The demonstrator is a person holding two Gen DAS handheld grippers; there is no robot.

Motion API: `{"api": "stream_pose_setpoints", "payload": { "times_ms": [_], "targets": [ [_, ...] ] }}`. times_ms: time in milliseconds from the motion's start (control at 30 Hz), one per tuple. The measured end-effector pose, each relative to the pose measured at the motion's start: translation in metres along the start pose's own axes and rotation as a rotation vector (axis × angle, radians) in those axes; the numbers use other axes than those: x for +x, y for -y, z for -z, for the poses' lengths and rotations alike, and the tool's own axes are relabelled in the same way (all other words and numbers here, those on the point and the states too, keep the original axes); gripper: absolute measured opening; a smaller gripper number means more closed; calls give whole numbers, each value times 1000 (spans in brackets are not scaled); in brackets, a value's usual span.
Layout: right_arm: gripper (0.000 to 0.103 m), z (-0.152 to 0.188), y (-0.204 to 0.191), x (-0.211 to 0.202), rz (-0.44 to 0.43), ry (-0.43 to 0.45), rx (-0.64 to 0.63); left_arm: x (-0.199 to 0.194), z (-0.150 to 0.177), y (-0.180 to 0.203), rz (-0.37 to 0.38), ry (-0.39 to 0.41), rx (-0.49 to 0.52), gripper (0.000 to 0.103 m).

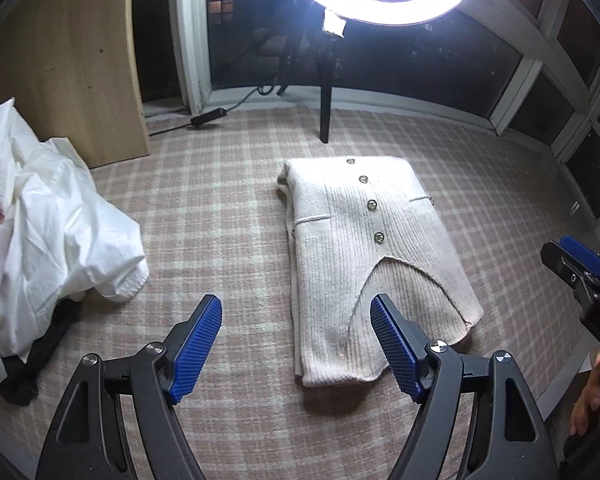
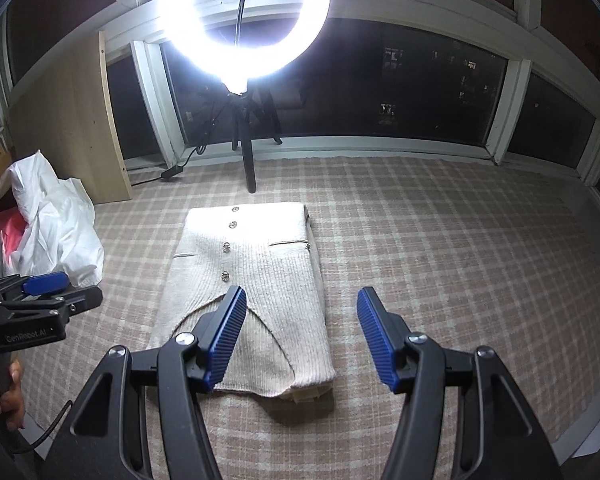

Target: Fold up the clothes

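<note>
The left gripper [image 1: 296, 320] and right gripper [image 2: 302, 312] both hang released, jaws apart and empty, above the near end of one cream cardigan [image 2: 244, 292]. It lies folded flat mid-way across the checked cover [image 2: 440, 260], long axis running near to far. Four buttons show. At far left sits one white heap [image 1: 56, 216], with red and black cloth partly hidden under it.

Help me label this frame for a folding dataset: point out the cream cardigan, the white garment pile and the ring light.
cream cardigan [image 2: 260, 280]: right wrist view, on the ribbed front right of the buttons.
white garment pile [image 1: 56, 216]: left wrist view, on the crumpled top layer.
ring light [image 2: 180, 46]: right wrist view, on the glowing ring's left side.
</note>
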State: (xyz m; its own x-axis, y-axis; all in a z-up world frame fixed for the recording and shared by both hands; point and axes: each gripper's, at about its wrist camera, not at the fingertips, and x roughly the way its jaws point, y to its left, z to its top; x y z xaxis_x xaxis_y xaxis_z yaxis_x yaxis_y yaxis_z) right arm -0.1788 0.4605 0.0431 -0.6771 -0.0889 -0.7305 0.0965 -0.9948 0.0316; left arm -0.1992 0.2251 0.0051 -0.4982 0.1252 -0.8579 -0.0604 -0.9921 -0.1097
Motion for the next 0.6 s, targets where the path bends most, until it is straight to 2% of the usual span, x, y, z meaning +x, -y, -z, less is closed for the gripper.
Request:
{"api": "stream_pose_setpoints", "payload": {
  "times_ms": [100,200,267,300,367,433,600],
  "targets": [
    [57,-2,9,8,-1,-4,-12,11,0,2,44,-12,17,75],
    [55,0,22,22,-83,-22,-20,25,2,1,122,-21,36,70],
    [39,3,29,37,-121,-61,-34,33,4,3,154,-18,59,56],
    [31,4,33,44,-140,-81,-42,39,5,5,159,-23,72,53],
    [31,7,32,60,-156,-110,-57,55,8,9,167,-46,95,44],
    [31,14,25,79,-160,-143,-76,73,12,14,177,-83,107,41],
    [31,45,11,114,-152,-272,-140,111,32,14,198,-204,116,44]
  ]
}}
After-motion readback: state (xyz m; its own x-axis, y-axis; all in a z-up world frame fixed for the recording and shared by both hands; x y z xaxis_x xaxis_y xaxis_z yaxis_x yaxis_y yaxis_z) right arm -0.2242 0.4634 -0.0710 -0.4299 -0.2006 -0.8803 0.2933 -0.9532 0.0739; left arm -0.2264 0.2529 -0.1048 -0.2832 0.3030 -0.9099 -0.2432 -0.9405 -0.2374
